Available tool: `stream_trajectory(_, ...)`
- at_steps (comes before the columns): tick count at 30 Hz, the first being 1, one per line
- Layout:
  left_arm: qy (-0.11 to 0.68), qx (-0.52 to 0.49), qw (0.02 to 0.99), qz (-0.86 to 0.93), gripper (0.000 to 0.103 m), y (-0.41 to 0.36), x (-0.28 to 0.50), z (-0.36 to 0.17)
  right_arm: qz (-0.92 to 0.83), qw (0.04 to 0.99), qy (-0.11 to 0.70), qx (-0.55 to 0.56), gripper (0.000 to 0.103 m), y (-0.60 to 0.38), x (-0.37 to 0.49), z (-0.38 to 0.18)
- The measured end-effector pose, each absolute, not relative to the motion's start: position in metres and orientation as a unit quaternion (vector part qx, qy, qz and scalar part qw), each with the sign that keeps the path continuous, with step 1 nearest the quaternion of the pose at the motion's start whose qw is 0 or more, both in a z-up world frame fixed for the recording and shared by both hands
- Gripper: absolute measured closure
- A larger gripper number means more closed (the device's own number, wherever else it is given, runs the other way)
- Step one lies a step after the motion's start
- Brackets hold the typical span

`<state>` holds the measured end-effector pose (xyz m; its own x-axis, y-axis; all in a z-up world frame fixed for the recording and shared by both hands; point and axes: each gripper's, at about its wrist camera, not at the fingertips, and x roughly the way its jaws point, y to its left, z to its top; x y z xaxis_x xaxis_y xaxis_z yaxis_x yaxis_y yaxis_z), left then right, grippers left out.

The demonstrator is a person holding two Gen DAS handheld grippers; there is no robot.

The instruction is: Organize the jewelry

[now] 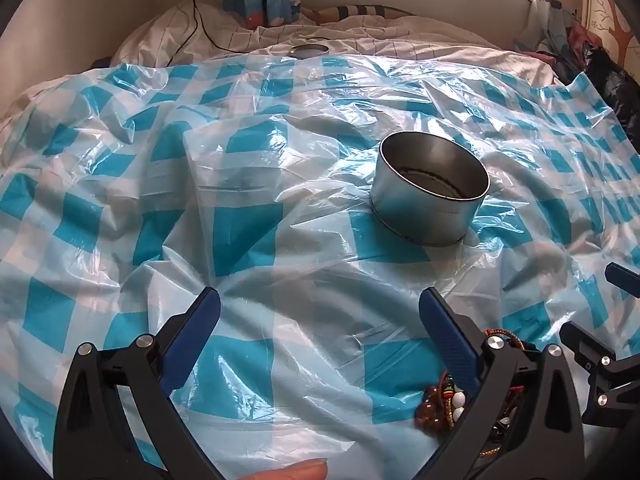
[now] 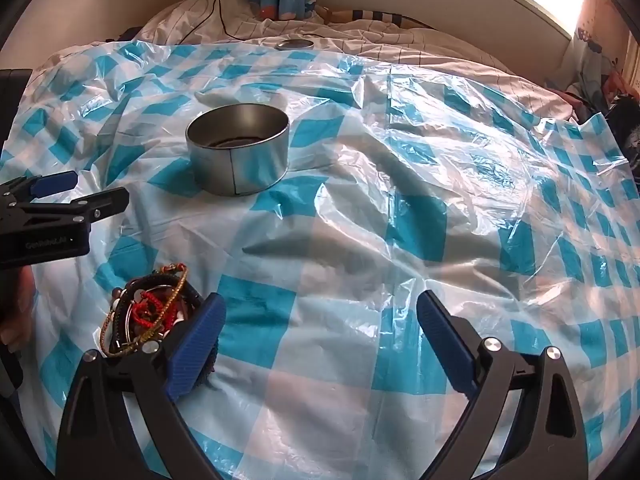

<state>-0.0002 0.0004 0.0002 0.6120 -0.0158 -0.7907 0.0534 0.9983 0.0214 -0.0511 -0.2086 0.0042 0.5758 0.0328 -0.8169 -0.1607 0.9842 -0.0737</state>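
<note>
The left gripper (image 1: 320, 316) hung with its blue-padded jaws spread wide, nothing between them, over a crinkled blue-and-white checked plastic sheet (image 1: 248, 216). The right gripper (image 2: 322, 322) stood equally released and empty. Between the two tools, just beside the right gripper's left finger, lay a tangled heap of beaded bracelets and cords (image 2: 148, 308). Farther off sat a round, open silver metal tin (image 2: 239, 148), well apart from the heap, with bare sheet all around it. At the sheet's far edge, a small round metal lid (image 2: 295, 44) rested on the white bedding (image 2: 400, 40).
</note>
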Motion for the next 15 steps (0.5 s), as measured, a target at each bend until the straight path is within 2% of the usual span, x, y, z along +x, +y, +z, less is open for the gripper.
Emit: stream_trajectory(15, 0.443, 0.015, 0.896, -0.025, 0.007, 0.0004, 0.0003, -0.0004, 0.055, 0.885, 0.456, -0.073, 0.011, -0.2071, -0.0532, 0.0034)
